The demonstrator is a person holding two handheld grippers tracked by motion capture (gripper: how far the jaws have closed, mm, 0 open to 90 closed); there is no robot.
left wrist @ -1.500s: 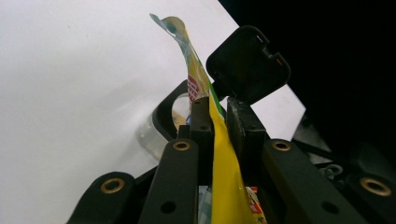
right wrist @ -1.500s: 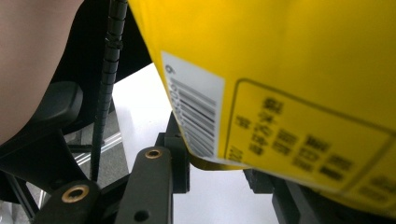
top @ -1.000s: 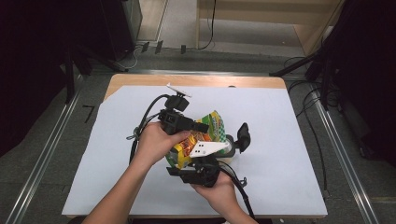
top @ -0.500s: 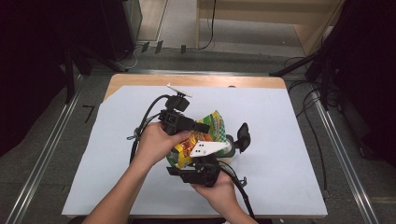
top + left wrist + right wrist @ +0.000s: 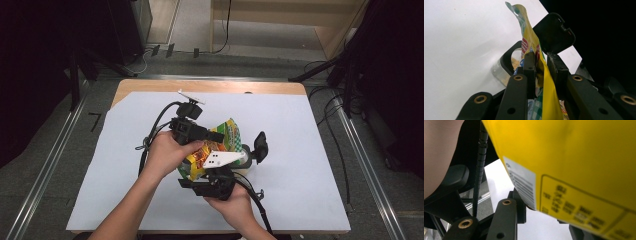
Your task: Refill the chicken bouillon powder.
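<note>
Near the middle of the white-covered desk, toward its front edge, two hand-held grippers hold a yellow snack bag tilted over a clear jar with an open black lid. The left gripper pinches the bag's upper edge. The right gripper clamps the bag's lower part from below.

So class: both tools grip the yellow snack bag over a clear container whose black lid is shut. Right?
Not quite. The black lid stands open, as the left gripper view shows. The snack bag does hang over the clear container, held by left tool and right tool.
</note>
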